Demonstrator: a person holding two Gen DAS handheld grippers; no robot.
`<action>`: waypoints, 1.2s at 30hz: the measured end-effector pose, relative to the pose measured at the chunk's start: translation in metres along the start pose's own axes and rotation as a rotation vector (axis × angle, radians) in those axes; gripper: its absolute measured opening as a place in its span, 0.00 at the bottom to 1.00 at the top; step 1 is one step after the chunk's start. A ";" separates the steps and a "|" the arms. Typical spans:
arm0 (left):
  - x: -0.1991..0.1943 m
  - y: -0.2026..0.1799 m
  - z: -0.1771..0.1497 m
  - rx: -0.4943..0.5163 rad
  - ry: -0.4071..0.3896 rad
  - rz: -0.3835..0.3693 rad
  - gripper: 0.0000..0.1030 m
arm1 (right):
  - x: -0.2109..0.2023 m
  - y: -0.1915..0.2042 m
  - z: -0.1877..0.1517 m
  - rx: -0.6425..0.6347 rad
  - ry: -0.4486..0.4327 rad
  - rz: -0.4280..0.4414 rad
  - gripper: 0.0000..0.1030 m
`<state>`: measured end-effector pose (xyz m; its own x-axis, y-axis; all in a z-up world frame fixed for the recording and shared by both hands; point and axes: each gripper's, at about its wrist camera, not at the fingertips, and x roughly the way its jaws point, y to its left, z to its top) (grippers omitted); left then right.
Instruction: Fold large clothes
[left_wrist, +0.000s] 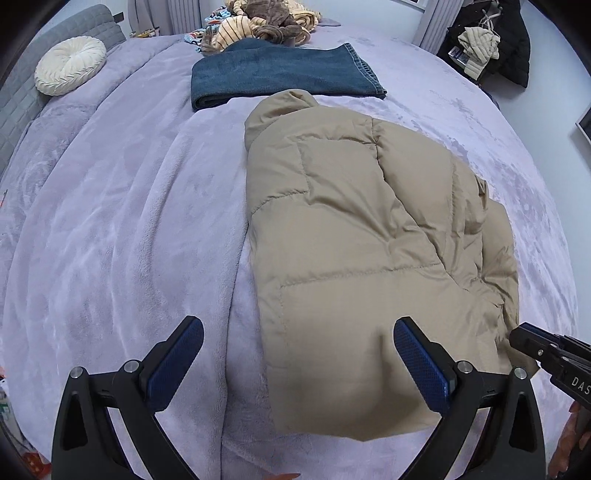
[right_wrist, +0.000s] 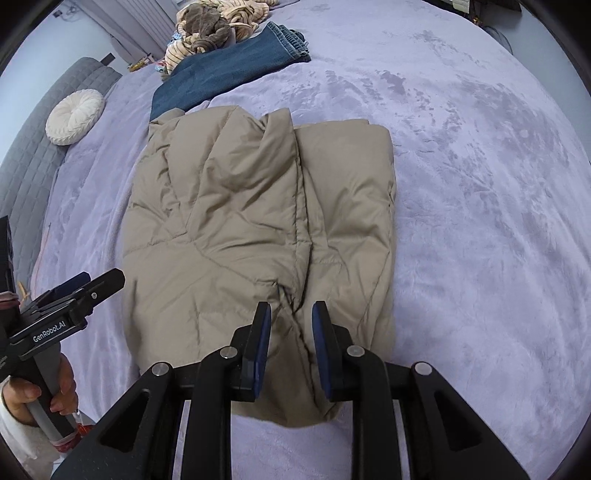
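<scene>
A beige puffer jacket lies on the lilac bed cover, its sides folded in toward the middle; it also shows in the right wrist view. My left gripper is wide open above the jacket's near left hem, holding nothing. My right gripper hovers over the near hem, its jaws partly open with a fold of jacket between them, not clamped. The right gripper's tip shows at the jacket's near right corner. The left gripper appears at the left of the right wrist view, beside the jacket.
Folded blue jeans lie beyond the jacket's collar. A heap of striped and brown clothes sits further back. A round white cushion rests by the grey headboard. Dark coats hang at the far right.
</scene>
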<state>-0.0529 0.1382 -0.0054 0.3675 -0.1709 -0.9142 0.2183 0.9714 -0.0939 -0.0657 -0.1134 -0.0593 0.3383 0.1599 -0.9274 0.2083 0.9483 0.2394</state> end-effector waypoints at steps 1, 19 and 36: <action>-0.004 0.000 -0.002 0.008 0.000 0.002 1.00 | -0.003 0.003 -0.004 0.002 0.006 0.001 0.25; -0.104 -0.014 -0.043 0.015 -0.095 0.053 1.00 | -0.069 0.028 -0.034 0.008 -0.064 -0.060 0.55; -0.162 -0.030 -0.063 -0.002 -0.174 0.081 1.00 | -0.136 0.045 -0.048 -0.065 -0.232 -0.136 1.00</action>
<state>-0.1760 0.1474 0.1209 0.5349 -0.1176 -0.8367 0.1794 0.9835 -0.0236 -0.1465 -0.0796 0.0636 0.5136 -0.0302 -0.8575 0.2098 0.9735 0.0914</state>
